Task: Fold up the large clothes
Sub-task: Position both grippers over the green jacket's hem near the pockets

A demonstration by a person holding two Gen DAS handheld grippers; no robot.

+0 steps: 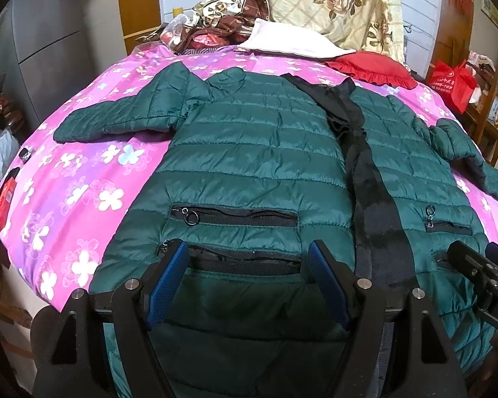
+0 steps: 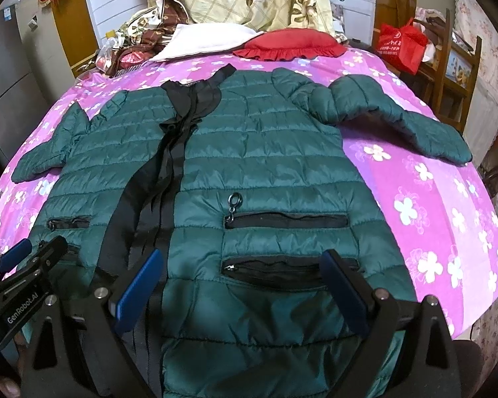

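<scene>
A dark green quilted jacket (image 1: 255,146) lies spread face up on the bed, front open along a black lining strip (image 1: 365,172), sleeves out to both sides. It also shows in the right wrist view (image 2: 269,165). My left gripper (image 1: 249,255) is open and empty, hovering over the jacket's left lower pocket near the hem. My right gripper (image 2: 242,262) is open and empty over the right lower pocket (image 2: 275,270). Each gripper shows at the edge of the other's view: the right gripper (image 1: 481,265) and the left gripper (image 2: 30,258).
The bed has a pink flowered cover (image 1: 83,172). A white pillow (image 1: 289,39), a red cushion (image 1: 372,66) and a floral quilt (image 1: 332,3) lie at the head. A red bag (image 1: 455,83) hangs at the right. A red box (image 1: 5,202) lies at the bed's left edge.
</scene>
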